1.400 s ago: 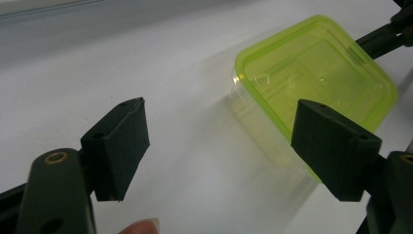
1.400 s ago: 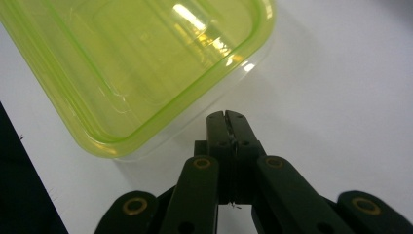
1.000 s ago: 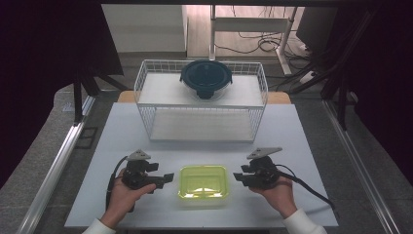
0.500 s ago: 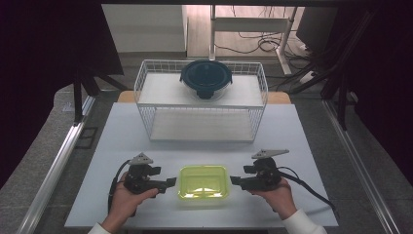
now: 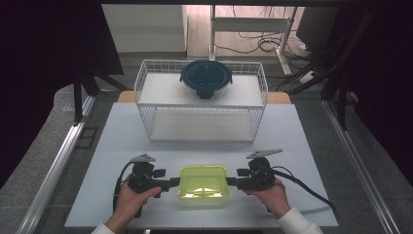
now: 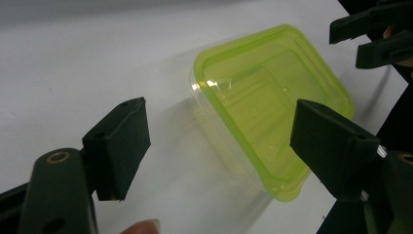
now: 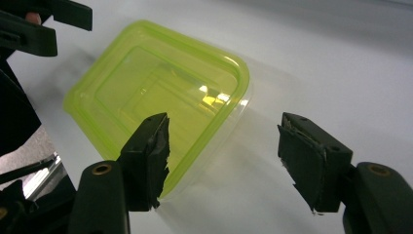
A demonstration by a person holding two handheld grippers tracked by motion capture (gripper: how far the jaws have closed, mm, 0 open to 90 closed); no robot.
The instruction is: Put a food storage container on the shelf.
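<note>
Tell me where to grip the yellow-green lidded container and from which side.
Grip the yellow-green container at its short end walls, under the lid's overhanging rim: left tool from its left, right tool from its right. It lies flat, both tools open at its ends.

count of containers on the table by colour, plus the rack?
Yellow-green lidded container: 1, between the left gripper and right gripper
Dark blue lidded round container: 1, on top of the rack
White wire rack: 1
Total: 3

Right tongs [image 7: 221, 156] body cut off at bottom edge, yellow-green container [image 7: 156, 95] far corner behind other jaws
</note>
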